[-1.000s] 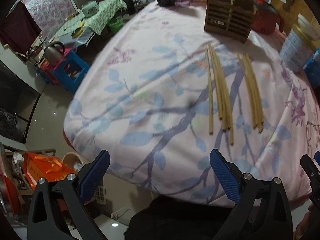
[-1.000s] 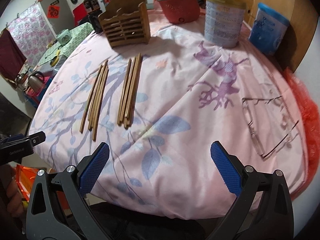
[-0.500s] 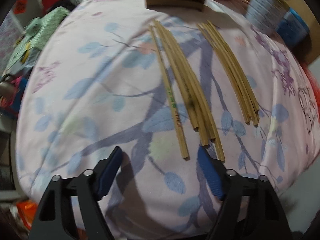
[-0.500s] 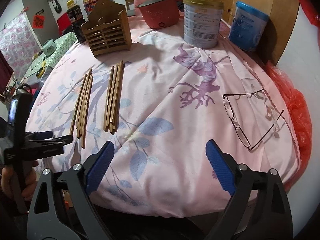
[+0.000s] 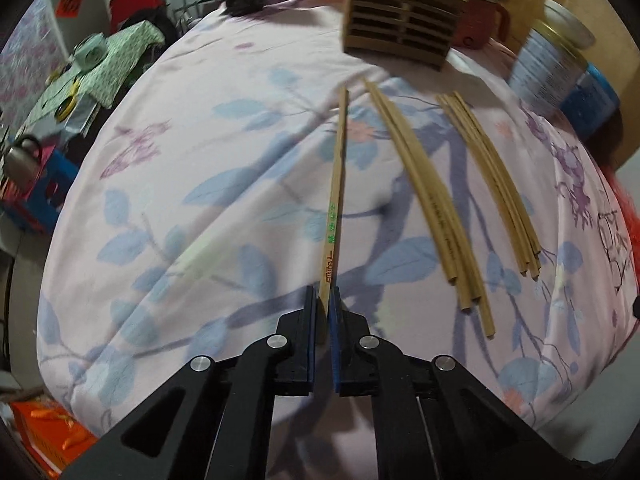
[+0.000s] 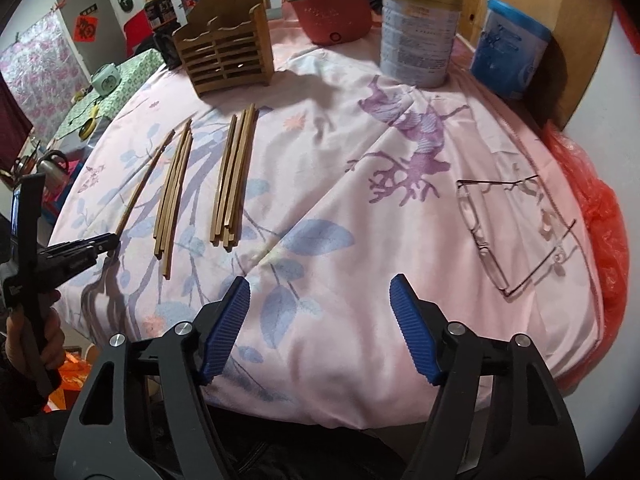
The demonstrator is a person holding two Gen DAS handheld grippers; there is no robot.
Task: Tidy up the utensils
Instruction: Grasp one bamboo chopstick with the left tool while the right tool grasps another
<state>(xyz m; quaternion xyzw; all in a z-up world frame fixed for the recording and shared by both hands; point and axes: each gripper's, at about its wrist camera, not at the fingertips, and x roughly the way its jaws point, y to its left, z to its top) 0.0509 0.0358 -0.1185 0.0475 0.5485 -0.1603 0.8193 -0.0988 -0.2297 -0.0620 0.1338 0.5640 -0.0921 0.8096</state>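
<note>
A single wooden chopstick point(image 5: 336, 184) with green print lies on the flowered pink cloth, pointing away toward a slatted wooden holder point(image 5: 400, 20). My left gripper point(image 5: 324, 294) is closing on its near end, and the blue pads press it from both sides. Two bundles of chopsticks point(image 5: 424, 192) point(image 5: 492, 184) lie to its right. The right wrist view shows the left gripper point(image 6: 108, 242) at the cloth's left edge, holding that chopstick point(image 6: 146, 178). My right gripper point(image 6: 320, 320) hovers over the near cloth, its jaws closing with nothing between them.
Folded glasses point(image 6: 516, 224) lie on the cloth at the right. A tall tin point(image 6: 418, 36), a blue tub point(image 6: 510, 48) and a red pot point(image 6: 332, 12) stand at the back beside the holder point(image 6: 226, 56). The round table drops off at the near and left edges.
My left gripper came down and forward to the leftmost chopstick and shut on its near end, drawing it apart from its bundle. The right gripper's jaws narrowed, staying in place.
</note>
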